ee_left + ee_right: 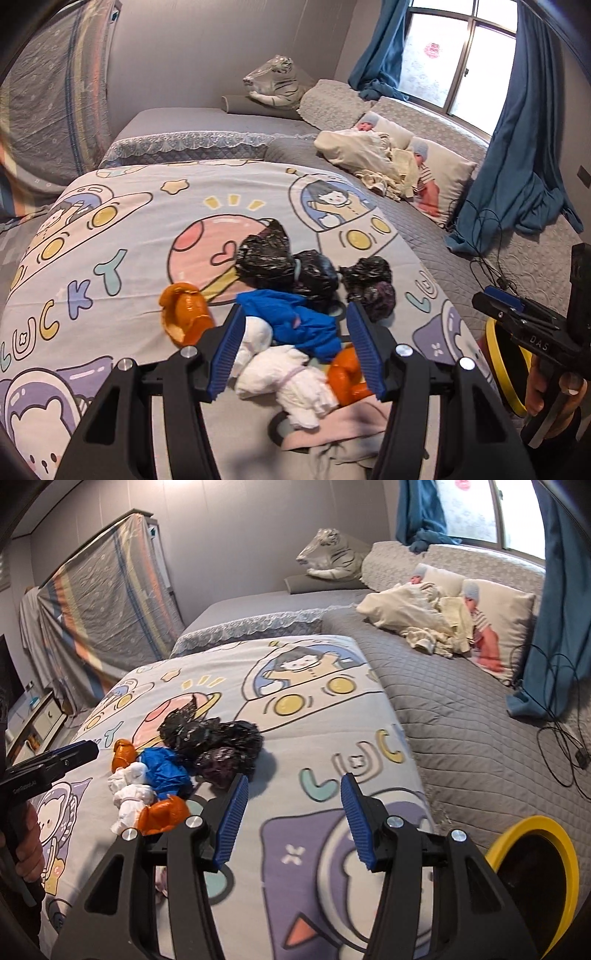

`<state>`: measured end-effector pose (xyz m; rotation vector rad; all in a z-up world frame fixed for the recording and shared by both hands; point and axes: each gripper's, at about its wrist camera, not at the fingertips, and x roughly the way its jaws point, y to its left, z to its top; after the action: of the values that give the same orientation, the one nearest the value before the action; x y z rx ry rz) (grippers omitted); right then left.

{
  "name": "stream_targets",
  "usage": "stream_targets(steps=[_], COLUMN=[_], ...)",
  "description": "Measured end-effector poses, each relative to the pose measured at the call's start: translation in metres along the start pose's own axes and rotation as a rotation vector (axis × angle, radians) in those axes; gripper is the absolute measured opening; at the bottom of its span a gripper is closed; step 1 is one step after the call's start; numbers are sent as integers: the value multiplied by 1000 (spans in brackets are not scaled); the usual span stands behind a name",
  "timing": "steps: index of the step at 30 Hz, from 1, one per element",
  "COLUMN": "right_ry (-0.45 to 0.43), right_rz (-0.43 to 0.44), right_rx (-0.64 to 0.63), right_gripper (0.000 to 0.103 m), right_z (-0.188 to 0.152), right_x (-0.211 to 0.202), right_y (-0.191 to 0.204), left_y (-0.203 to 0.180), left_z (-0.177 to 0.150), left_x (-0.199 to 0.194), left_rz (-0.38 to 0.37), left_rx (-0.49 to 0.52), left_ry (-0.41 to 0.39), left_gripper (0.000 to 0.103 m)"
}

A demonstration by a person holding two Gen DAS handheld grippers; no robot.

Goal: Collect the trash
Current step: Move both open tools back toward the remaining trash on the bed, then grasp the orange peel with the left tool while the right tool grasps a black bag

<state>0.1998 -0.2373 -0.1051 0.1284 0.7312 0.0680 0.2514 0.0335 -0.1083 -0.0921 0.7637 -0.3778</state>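
- Trash lay heaped on the cartoon-print bedsheet (129, 229): crumpled black plastic (264, 254), a wrinkled blue bag (295, 321), white tissue wads (280, 376) and glossy orange wrappers (184, 314).
- Left hand-held gripper (295, 343) stood wide open, its ribbed blue pads flanking the blue bag and tissue.
- Right hand-held gripper (291, 816) was wide open over bare sheet, the heap at its ten o'clock.
- Yellow-rimmed round bin (565, 849) sat at its four o'clock, interior dark, contents indiscernible.
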Motion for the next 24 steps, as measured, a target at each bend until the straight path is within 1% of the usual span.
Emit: stream_targets(steps=[7, 13, 19, 24], right_ry=[38, 60, 96, 116], right_rz=[25, 42, 57, 66], right_rx=[-44, -58, -54, -55], right_gripper=[49, 50, 50, 50], right_z=[8, 17, 24, 27], right_x=[25, 48, 72, 88], right_y=[26, 41, 46, 50], left_y=[31, 57, 78, 86], left_z=[2, 6, 6, 4], left_x=[8, 18, 37, 49], left_rz=[50, 88, 113, 121], left_rx=[-33, -71, -96, -100], left_ry=[10, 27, 69, 96], left_gripper=[54, 54, 54, 54])
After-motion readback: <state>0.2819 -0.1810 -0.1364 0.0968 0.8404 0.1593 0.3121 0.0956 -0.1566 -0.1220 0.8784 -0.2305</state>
